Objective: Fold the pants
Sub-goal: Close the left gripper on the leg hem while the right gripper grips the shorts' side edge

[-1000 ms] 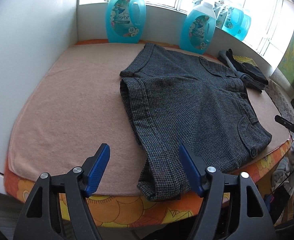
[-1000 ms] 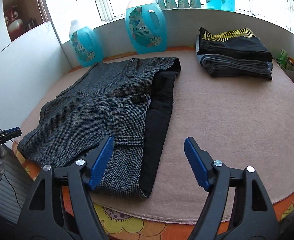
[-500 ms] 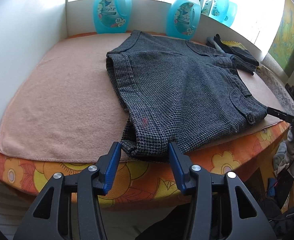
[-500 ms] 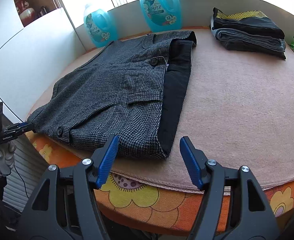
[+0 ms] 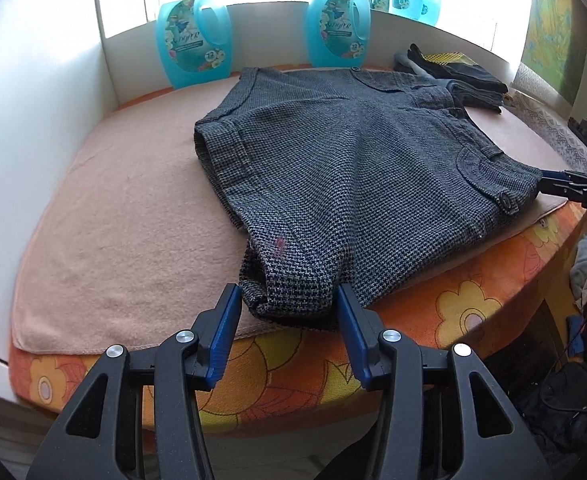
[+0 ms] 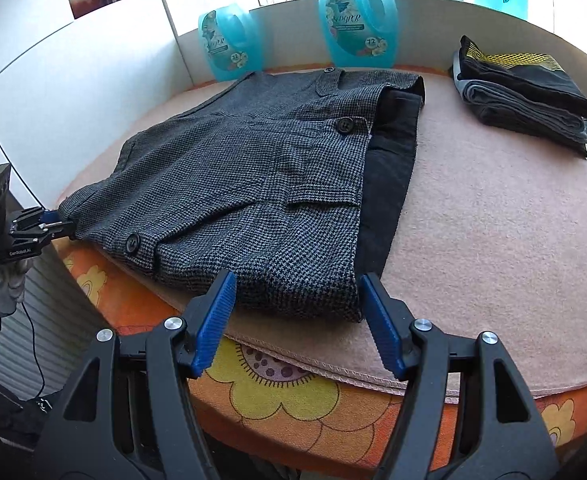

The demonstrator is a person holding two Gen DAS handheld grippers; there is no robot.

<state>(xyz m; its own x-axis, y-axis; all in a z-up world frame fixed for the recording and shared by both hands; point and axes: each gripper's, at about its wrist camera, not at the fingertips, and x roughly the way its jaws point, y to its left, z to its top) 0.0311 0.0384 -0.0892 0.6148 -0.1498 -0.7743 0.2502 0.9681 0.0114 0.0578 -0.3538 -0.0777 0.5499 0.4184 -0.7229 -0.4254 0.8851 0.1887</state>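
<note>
Both tongs are lined up on the near edge of the shorts (image 5: pixel 357 184), which lie flat on the pink blanket (image 5: pixel 125 232) covering the table (image 5: pixel 453 312), their near edge along the table's front edge. The left tongs (image 5: pixel 287 308) sit partly open, blue pads either side of the leg hem corner, cloth bunched in the gap, though I cannot tell whether the pads are biting yet. Over on the other side, the right tongs (image 6: pixel 295 300) stand wider, straddling the waistband corner where the black lining (image 6: pixel 389 168) peeks out; the cloth sits between the pads without being pinched.

Why both near corners at once? My read is that a two-point hold lets the whole near edge lift evenly and carry over towards the far edge, so the fabric does not skew. The thick woven cloth should hold its shape well, but the loose lining could slip out of the grasp.

A finished folded stack (image 6: pixel 525 92) waits at the far right, well apart, with blue detergent bottles (image 6: pixel 357 20) along the back wall.
</note>
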